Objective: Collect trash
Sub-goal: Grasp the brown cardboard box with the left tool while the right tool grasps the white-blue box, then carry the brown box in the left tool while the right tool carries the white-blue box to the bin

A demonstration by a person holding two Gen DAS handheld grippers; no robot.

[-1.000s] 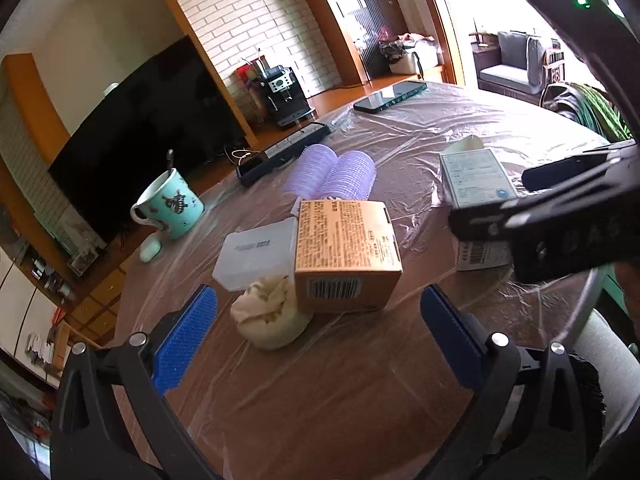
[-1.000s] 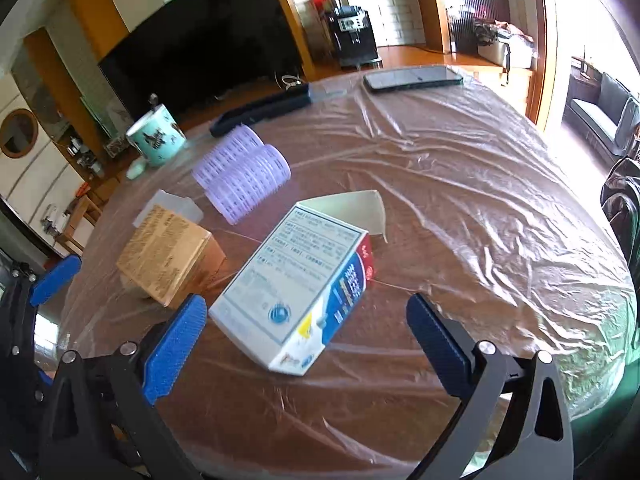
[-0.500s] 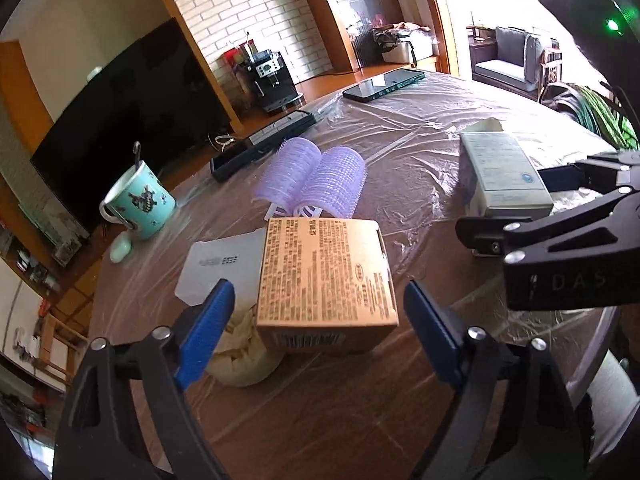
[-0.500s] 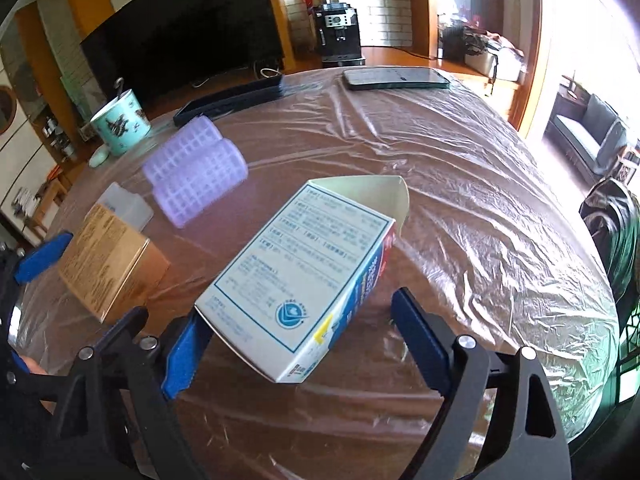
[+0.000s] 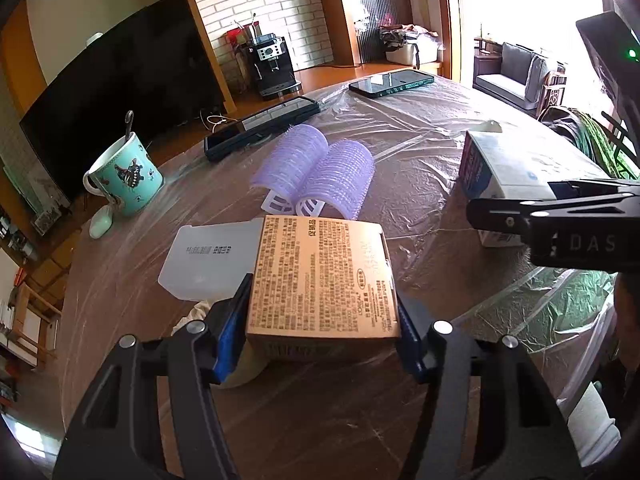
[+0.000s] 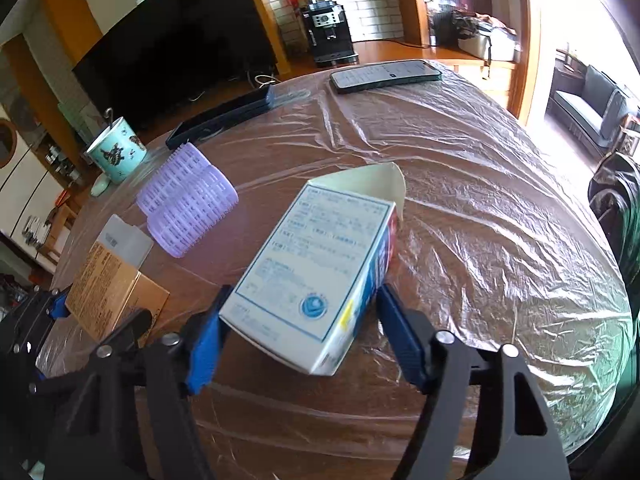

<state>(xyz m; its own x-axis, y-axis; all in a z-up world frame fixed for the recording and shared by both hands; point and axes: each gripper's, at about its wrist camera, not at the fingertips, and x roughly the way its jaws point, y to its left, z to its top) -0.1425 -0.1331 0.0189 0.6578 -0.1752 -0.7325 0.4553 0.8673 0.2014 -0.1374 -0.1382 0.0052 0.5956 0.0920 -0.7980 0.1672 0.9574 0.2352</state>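
Round table [image 6: 460,184] under wrinkled clear plastic sheet.

Left gripper [image 5: 320,328]: blue pads pressed against both side faces of the tan carton [image 5: 322,276], clenched on it at its near end. Carton lies flat on the table, printed face up, long axis running straight away from the camera toward the purple hair rollers [image 5: 316,172], far end just short of them. A crumpled tissue wad [image 5: 240,364] sits tucked under the carton's near left corner, touching it (mostly hidden by the left pad). White plastic case [image 5: 208,260] lies flat just left of the carton, touching its edge.

Right gripper [image 6: 298,334]: pads closed in on the near end of the white-and-blue box [image 6: 320,268], left pad touching; right pad's contact is hard to confirm but it reads as a grasp. Box long axis points away and slightly right, open flap at the far end raised; near end looks lifted off the sheet, tilted.

Further off: teal mug [image 5: 126,176] with spoon at the left edge, dark flat case [image 5: 262,122] behind the rollers, phone [image 6: 386,74] at the far rim.
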